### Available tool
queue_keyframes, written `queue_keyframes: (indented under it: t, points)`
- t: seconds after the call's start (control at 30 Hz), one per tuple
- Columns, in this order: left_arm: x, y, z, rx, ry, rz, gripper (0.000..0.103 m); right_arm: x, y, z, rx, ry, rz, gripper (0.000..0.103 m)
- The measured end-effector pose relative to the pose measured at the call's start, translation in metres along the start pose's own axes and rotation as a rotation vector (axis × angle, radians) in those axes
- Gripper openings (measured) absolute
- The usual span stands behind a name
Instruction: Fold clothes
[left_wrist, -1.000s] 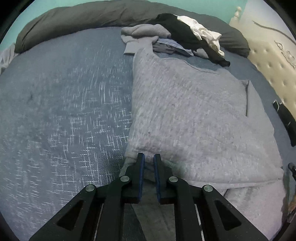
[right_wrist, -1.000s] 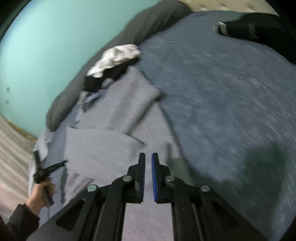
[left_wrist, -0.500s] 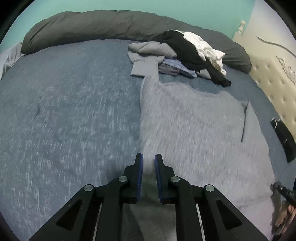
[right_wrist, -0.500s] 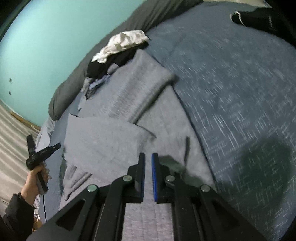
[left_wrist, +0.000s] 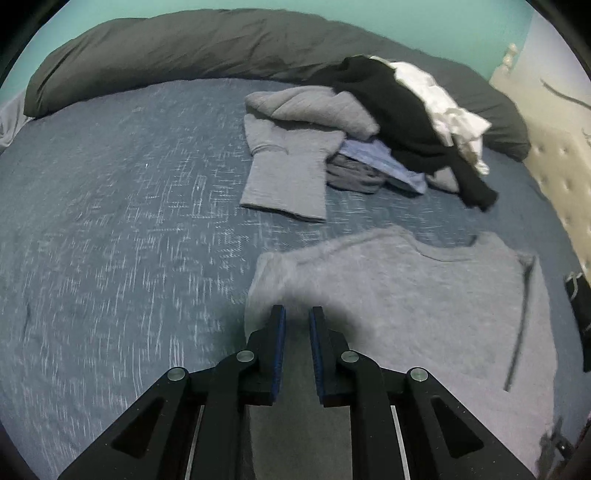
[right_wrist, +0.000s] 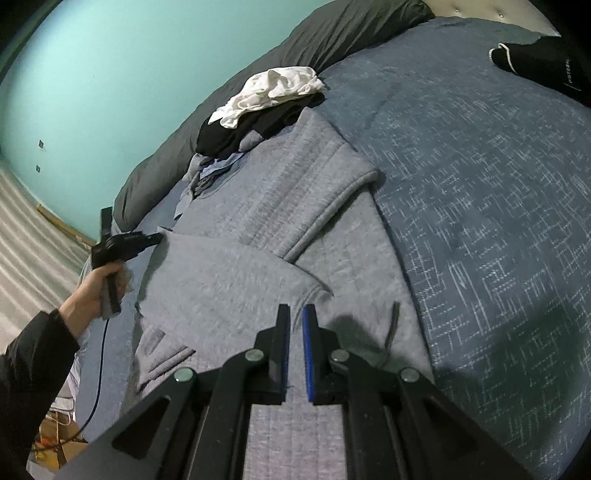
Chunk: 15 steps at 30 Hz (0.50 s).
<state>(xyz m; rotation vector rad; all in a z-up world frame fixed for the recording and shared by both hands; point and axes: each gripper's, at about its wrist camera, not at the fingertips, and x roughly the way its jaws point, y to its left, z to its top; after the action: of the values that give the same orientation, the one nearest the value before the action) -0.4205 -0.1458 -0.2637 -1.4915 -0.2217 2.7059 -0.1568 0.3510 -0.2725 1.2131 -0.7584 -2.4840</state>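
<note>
Between the blue pads of the left gripper (left_wrist: 297, 321) a fold of the grey sweatshirt (left_wrist: 424, 302) is pinched. Fabric is likewise clamped by the nearly closed right gripper (right_wrist: 296, 319). Beyond it, on the blue bedspread (left_wrist: 110, 221), a clothes pile (left_wrist: 369, 125) is seen.

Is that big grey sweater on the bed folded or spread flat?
Partly folded: one sleeve of the grey sweater lies across its body, the rest flat on the bed.
</note>
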Motion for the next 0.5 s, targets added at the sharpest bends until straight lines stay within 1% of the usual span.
queue_keyframes:
  t: [0.13,0.2,0.23,0.33,0.37,0.43,0.5]
  points:
    - [0.007,0.020,0.002,-0.052,0.007,0.057,0.014,0.003,0.000,-0.001,-0.010,0.016,0.004,0.006]
    - [0.002,0.026,0.003,-0.078,-0.011,0.043,0.014,0.004,0.000,-0.001,-0.009,0.017,0.005,0.006]
    - [-0.003,0.025,0.004,-0.073,-0.030,0.030,0.014,0.004,0.000,-0.001,-0.009,0.015,0.005,0.006]
    - [-0.017,0.013,0.005,-0.022,-0.098,-0.009,0.014,0.002,0.001,-0.001,-0.009,0.007,0.007,0.006]
    - [-0.019,0.009,0.006,-0.008,-0.105,-0.012,0.014,0.002,0.001,-0.001,-0.010,0.006,0.007,0.006]
    - [-0.009,0.007,0.007,-0.010,-0.061,-0.002,0.014,0.003,0.002,-0.001,-0.009,0.009,0.009,0.006]
    - [0.006,0.012,0.005,-0.035,0.012,0.034,0.014,0.004,0.000,-0.001,-0.006,0.013,0.010,0.006]
